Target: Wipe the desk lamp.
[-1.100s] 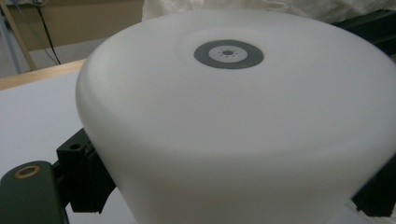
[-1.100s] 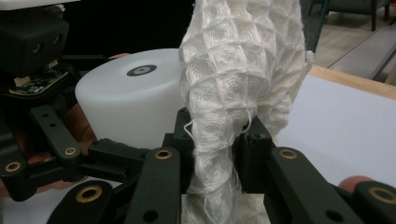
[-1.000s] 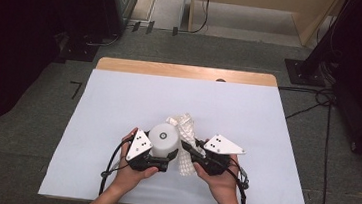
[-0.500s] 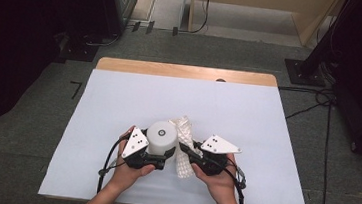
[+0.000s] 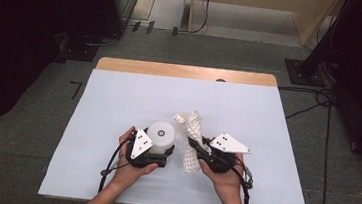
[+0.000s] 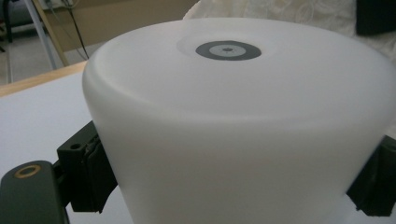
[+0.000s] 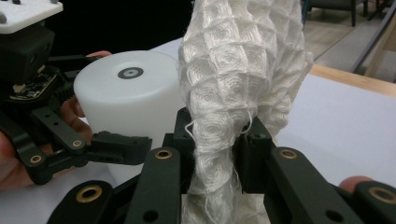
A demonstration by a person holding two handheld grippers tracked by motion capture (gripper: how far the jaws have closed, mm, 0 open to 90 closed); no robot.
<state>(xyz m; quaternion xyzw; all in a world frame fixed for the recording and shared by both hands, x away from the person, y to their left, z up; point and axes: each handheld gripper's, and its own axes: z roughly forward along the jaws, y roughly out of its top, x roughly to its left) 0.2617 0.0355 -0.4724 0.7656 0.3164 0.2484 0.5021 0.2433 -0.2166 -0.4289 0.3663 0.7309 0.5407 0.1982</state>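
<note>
Across the middle of the high view lies one white surface (image 5: 118, 106), with a strip of bare wood along its far edge and grey floor around it. Dark equipment stands in the upper left and upper right of the frame, and black cables run over the floor at the right, all well apart from the work. Nothing else lies on the sheet; the near centre holds everything.

One white plastic cup (image 5: 160, 136), upside down with a small grey ring on its top, sits low and just left of centre. The left tool (image 5: 160, 151) is clenched around its wall; in the left gripper view the cup (image 6: 238, 121) spreads between the two black pads at the lower corners.

One white waffle-weave cloth (image 5: 190, 140), bunched into a rope, stands just right of the cup, near it. The right tool (image 5: 196, 146) grasps it; in the right gripper view the cloth (image 7: 233, 79) rises from the pinch of the right tool (image 7: 215, 154) and blocks the middle of the frame, with the cup (image 7: 126, 98) at the left.

Two hands, two tools.
</note>
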